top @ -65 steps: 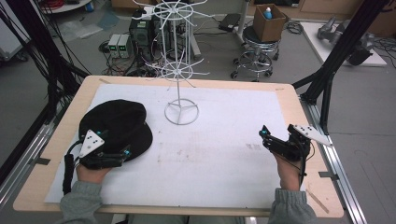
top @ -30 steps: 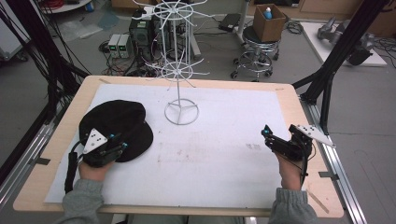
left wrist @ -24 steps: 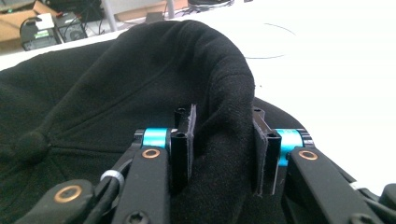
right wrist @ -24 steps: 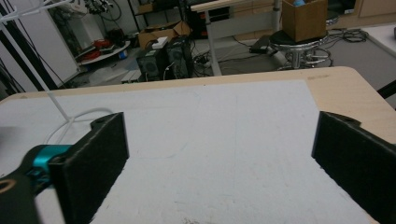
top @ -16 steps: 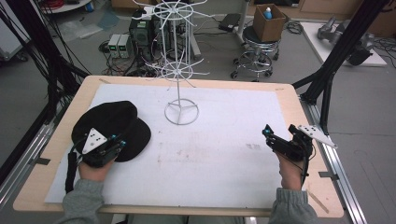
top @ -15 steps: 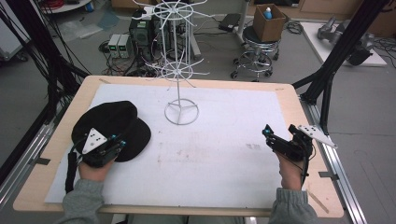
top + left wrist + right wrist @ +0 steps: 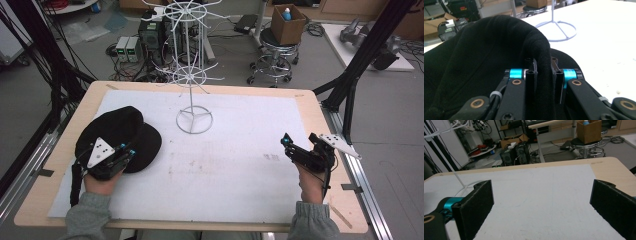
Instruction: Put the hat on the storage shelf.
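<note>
A black cap (image 7: 120, 132) lies at the table's left side. My left gripper (image 7: 124, 152) is shut on its near edge, and in the left gripper view the black fabric of the cap (image 7: 486, 57) rises in a fold pinched between the two jaws of my left gripper (image 7: 543, 72). A white wire rack (image 7: 192, 75) with a ring base stands at the table's middle back; its base (image 7: 559, 28) shows beyond the cap. My right gripper (image 7: 295, 147) hovers open over the right side of the table, and the right gripper (image 7: 541, 205) has nothing between its wide-apart pads.
A white mat (image 7: 235, 165) covers most of the wooden table (image 7: 320, 107). Behind the table stand a stool with a cardboard box (image 7: 287, 22), electronics and cables on the floor. Black frame posts (image 7: 360, 55) rise at the right.
The cap's near edge has lifted and shifted slightly up and left with my left gripper shut on it. My right gripper has stayed in place.
</note>
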A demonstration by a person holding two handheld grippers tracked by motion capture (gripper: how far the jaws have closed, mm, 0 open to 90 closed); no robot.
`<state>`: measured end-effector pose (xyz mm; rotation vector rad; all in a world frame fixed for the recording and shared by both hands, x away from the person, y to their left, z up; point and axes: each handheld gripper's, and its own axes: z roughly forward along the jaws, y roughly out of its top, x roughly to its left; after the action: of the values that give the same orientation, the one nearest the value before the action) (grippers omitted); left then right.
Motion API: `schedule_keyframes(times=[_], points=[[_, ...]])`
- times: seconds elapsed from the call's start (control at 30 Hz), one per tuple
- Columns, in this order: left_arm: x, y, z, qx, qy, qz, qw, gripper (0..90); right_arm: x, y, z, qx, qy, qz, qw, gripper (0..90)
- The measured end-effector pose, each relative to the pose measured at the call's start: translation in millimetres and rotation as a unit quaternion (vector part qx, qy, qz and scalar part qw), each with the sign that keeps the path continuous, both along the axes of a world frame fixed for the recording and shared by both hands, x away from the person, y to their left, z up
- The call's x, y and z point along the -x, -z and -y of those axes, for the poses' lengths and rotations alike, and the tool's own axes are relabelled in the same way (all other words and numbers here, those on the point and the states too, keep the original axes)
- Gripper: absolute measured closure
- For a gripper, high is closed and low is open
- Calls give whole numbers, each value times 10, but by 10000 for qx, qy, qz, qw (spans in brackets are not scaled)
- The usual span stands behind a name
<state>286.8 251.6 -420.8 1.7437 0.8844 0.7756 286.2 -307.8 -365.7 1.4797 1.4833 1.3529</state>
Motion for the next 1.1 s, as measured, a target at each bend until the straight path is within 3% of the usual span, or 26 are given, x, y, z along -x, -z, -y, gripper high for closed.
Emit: schedule_keyframes(times=[0.37,0.67,0.93,1.1], points=[[113,-183,32,-127,-51,536,9985,794,11,-14,3,-34,-13,26,10000,41],[179,-322,112,-97,186,785,9967,794,10,-16,-1,-20,-36,43,10000,42],[259,-513,149,33,227,1090,9938,793,13,-19,2,-63,-34,40,10000,41],[323,-649,138,193,235,1378,9900,793,12,-20,-9,-64,-49,29,10000,42]])
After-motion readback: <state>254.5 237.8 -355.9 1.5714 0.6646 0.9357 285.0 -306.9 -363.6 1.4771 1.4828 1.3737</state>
